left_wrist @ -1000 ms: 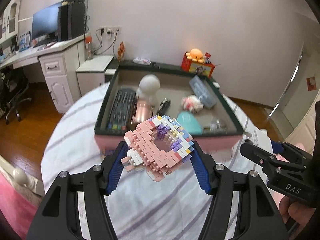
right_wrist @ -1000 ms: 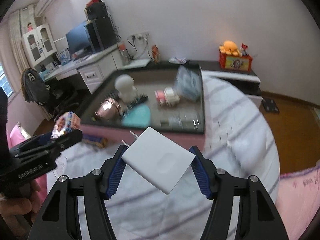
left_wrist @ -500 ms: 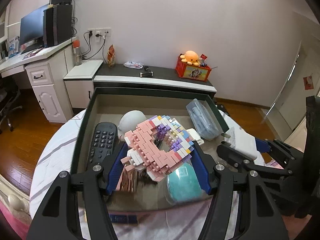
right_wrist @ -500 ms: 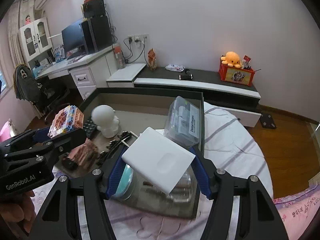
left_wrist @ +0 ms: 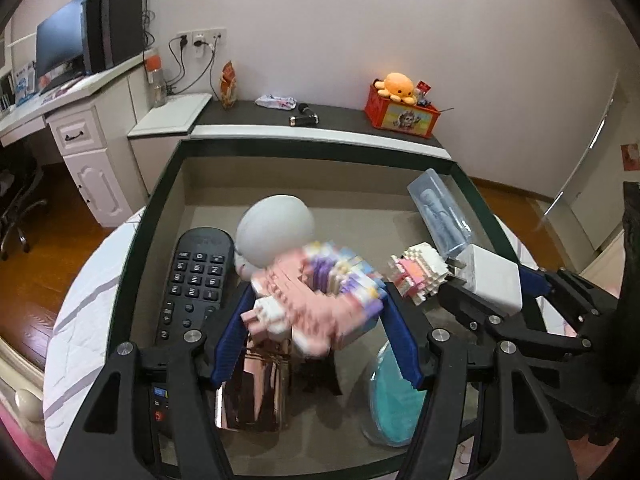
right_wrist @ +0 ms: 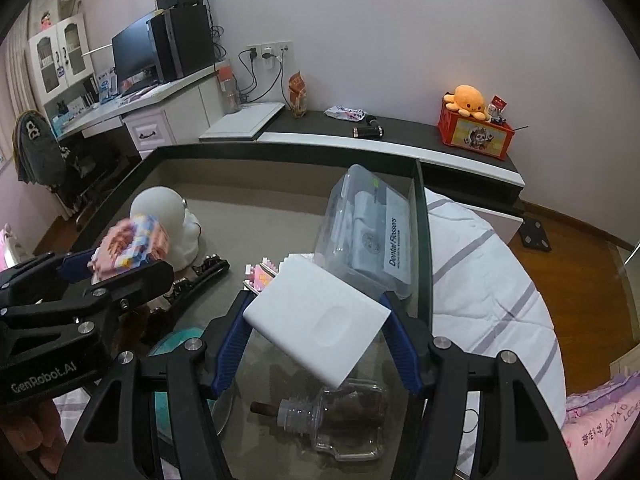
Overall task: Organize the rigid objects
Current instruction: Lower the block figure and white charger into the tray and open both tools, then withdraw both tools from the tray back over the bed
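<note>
Both grippers hang over an open dark-rimmed box. Between the blue pads of my left gripper is a pink, purple and white brick model. The model is blurred while the fingers are sharp, and the jaws are opening. My right gripper is shut on a flat white charger block, tilted, above a clear glass bottle. In the left wrist view the right gripper and its white block sit at the right, over the box.
In the box lie a black remote, a white round-headed figure, a rose-gold item, a teal object, a small pink-white brick model and a clear flosser case. A striped cloth lies underneath.
Both grippers moved forward from the near side of the table to over the box, carrying their objects. The brick model, sharp before, now shows blurred between the left fingers.
</note>
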{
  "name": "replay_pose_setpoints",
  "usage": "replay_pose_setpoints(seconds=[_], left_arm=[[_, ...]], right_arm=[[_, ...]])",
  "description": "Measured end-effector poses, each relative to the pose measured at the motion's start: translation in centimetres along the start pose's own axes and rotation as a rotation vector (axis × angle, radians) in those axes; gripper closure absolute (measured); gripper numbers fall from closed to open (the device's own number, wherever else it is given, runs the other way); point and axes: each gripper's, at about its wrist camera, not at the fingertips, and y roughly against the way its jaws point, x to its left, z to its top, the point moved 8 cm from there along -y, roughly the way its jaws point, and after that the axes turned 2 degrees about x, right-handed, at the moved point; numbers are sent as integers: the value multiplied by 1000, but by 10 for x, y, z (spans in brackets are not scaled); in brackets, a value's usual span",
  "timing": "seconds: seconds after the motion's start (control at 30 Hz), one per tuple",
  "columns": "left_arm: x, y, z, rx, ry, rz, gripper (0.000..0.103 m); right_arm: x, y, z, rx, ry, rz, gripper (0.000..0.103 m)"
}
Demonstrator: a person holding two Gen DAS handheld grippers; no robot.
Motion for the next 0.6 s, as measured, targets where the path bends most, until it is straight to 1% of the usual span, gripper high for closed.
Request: replay_pose_setpoints(seconds=[0.1,0.13,0.2,0.23,0.3,0.33,0.4,0.43,0.5,0.6], left_arm=[[4,5,-2,0,6,13,27],[7,9,-2,-10,16,18,22],[14,21,-1,-38,31,18,11],[16,27,-1,-52,38,11,1],[19,43,-2,-88,49,14,0],[20,52,-3,-102,50,9,0],[22,66,-5,-120,55,3,0],[23,74,-7,-131,60,6,0],[26,91,-12,-150,68,8,0],[31,116,-22,-177,84,10,0]], right_arm=[[0,4,0,1,-8,10,34],[1,6,0,-1,-10,14,31],[0,11,1,-11,-11,2,20],[1,15,1,-21,-10,7,17],[5,20,1,-24,-18,29,16],[6,23,1,-29,-20,31,14],[11,33,0,-46,-36,52,3],[13,35,0,-52,-42,58,0],[19,47,-1,-75,-54,76,0],[27,69,-2,-114,-55,74,0]])
